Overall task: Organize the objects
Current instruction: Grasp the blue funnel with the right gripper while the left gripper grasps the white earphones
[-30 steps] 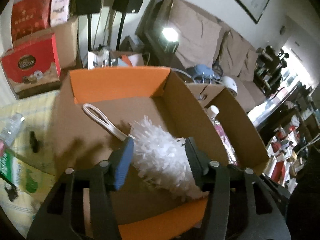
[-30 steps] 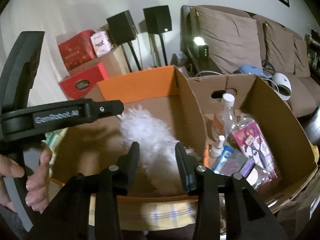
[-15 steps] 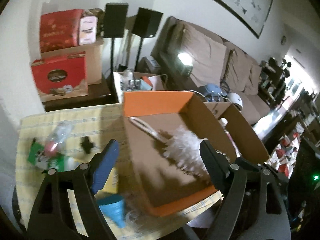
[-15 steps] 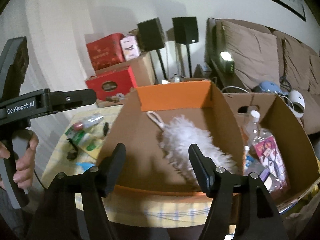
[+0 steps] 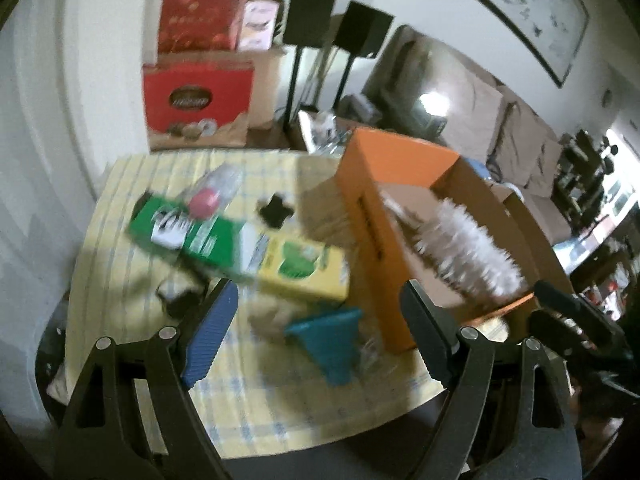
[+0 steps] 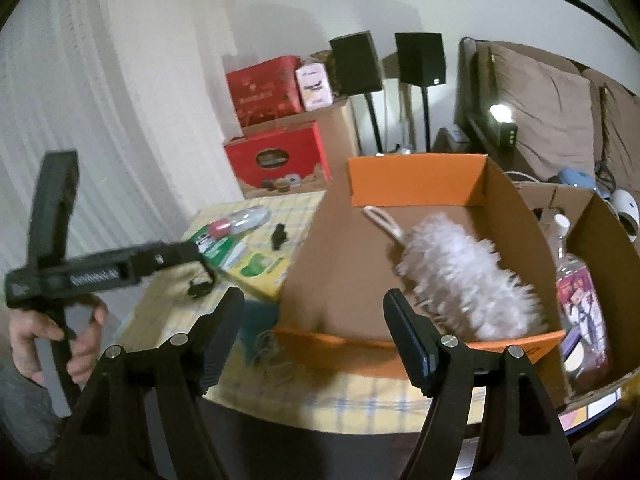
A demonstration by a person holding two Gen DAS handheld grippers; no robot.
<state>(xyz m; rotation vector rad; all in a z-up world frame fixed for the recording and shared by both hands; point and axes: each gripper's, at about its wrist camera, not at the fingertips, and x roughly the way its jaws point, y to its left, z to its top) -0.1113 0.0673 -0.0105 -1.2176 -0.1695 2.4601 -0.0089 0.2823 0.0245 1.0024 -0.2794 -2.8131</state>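
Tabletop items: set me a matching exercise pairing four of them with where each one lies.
Things:
1. white duster
2. teal funnel
3. clear plastic bottle
4. yellow box

Places:
A. on the tablecloth, against the green packet, at the end far from the cardboard box
B. inside the orange-edged cardboard box
C. on the tablecloth beside the cardboard box's outer wall, between the green packet and that box
D. on the tablecloth near the table's front edge, close to the box's near corner

Pairs: 1-B, 2-D, 3-A, 4-C
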